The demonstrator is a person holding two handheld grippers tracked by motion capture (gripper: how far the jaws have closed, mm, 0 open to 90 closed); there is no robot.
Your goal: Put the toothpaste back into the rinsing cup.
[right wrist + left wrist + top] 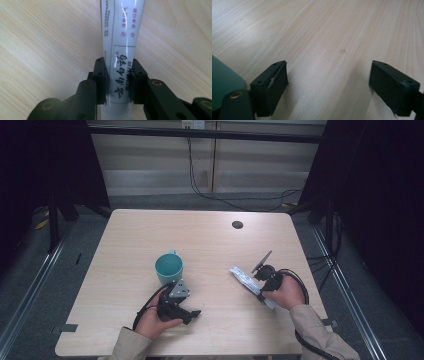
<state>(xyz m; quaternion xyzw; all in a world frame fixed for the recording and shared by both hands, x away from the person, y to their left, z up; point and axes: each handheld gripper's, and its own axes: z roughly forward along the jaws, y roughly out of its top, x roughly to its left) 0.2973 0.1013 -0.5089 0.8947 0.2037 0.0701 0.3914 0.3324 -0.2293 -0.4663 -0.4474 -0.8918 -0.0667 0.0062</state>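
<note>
Right gripper (118, 80) pinches the white tube (122, 37) on both sides; left gripper (328, 85) gapes wide, empty, beside the cup (168, 268).

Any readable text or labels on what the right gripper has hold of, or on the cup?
Tube: large black brush-style characters and small purple and black print, all seen turned and too blurred to read.
Cup: no text or sign.
Table: no text or sign.

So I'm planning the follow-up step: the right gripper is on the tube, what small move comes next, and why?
Probably lift the tube straight off the table. The right gripper has its jaws pressed on both sides of the tube, which lies flat, while the left gripper rests open beside the teal cup.
</note>
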